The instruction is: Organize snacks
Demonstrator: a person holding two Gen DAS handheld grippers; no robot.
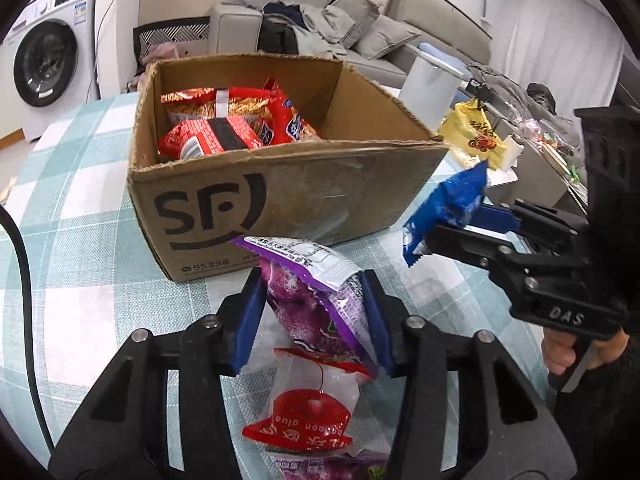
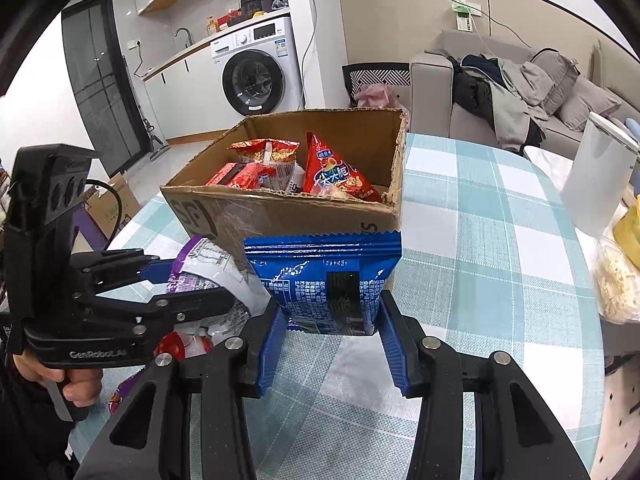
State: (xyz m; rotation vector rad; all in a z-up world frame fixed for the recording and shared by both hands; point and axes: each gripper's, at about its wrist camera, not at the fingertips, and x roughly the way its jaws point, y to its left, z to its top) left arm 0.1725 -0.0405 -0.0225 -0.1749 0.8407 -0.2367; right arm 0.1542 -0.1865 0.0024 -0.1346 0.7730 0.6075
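Note:
My left gripper (image 1: 312, 280) is shut on a purple snack packet (image 1: 316, 300), held just in front of the open SF cardboard box (image 1: 280, 196). The right wrist view shows that gripper (image 2: 196, 280) and the purple packet (image 2: 208, 264) from the side. My right gripper (image 2: 330, 308) is shut on a blue snack packet (image 2: 324, 276), upright before the box (image 2: 280, 212); it shows at the right in the left wrist view (image 1: 460, 224). Several red snack bags (image 1: 224, 128) lie inside the box. A red cherry packet (image 1: 308, 408) lies on the table under my left gripper.
The box stands on a teal checked tablecloth (image 2: 480, 240). A white bin (image 2: 592, 176) and a yellow bag (image 1: 476, 136) sit beyond the table's right edge. Another purple packet (image 1: 320, 468) lies at the near edge. A sofa (image 2: 440, 88) and a washing machine (image 2: 256, 72) stand behind.

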